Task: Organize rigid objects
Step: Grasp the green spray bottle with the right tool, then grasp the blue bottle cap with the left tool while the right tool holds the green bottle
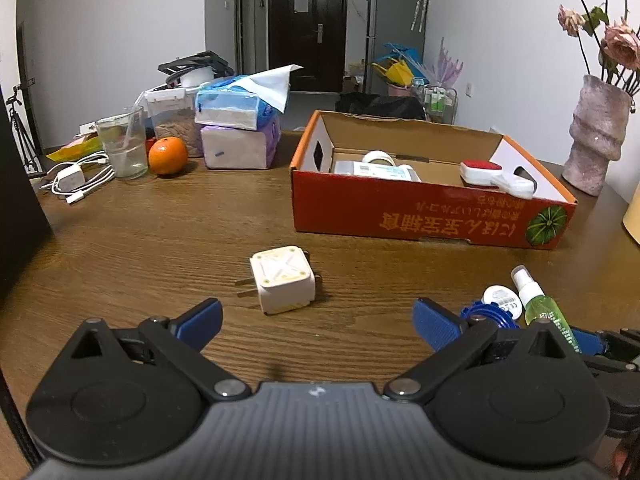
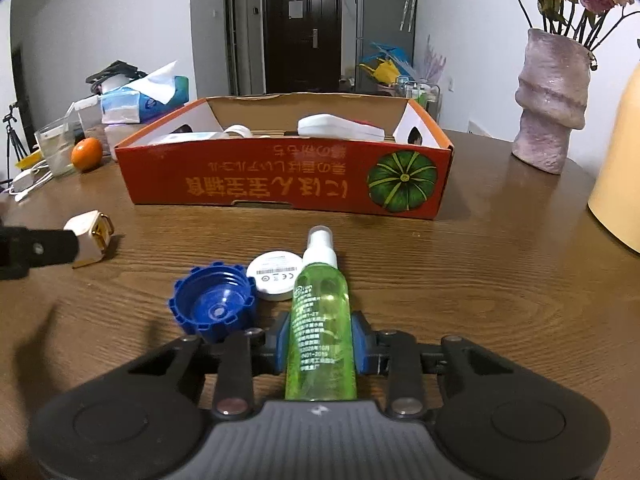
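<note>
Spread wide and empty, the left gripper (image 1: 316, 322) hovers low over the table (image 1: 160, 240) with the white plug adapter (image 1: 282, 279) just ahead between its fingers, prongs pointing left. Further right, the right gripper (image 2: 320, 346) pinches the green spray bottle (image 2: 320, 320), whose long axis points nozzle-first at the orange cardboard box (image 2: 280, 184) straight beyond, probably its destination.

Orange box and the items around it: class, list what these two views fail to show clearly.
- Orange box contents, right wrist view: the front wall hides all but the tops.
- Green spray bottle base, right wrist view: covered by the right claw.
- Round white tin label, left wrist view: too small to read.
- Yellow object, right wrist view: cut off by the edge.
</note>
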### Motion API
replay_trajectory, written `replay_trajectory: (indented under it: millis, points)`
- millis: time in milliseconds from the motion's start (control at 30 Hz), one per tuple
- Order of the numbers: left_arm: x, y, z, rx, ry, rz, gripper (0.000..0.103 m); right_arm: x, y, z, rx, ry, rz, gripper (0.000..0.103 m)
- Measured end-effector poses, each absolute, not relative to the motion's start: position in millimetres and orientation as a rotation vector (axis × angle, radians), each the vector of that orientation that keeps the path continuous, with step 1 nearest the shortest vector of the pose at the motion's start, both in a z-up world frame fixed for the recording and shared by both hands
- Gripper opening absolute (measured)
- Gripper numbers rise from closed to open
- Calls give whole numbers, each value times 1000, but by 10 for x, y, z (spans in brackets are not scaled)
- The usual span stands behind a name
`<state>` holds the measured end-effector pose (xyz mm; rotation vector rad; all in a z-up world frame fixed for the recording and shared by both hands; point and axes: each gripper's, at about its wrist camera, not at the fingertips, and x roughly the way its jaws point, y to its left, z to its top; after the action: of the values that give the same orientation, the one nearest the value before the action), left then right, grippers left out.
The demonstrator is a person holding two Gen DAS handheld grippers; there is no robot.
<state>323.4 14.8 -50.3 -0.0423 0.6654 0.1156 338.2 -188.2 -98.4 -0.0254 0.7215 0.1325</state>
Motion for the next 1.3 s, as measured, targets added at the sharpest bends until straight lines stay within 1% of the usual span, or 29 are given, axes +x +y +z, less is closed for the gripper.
replay_trajectory:
  millis: [333,500,933,1300]
  points:
    - [3291,64,-663,-42,677,110,103,3333,-2053,-844,31,667,147,30]
    - [3284,-53,-696,-22,654,92,103,3290,-2170,-760,49,631,161,30]
    - [3392,-641,-820,-4,691,27,103,3224,-2491,-615,76,570,157,30]
    - [3541,-923,-927,31,711,61,103,3211,-2729,-582,88,554,152,30]
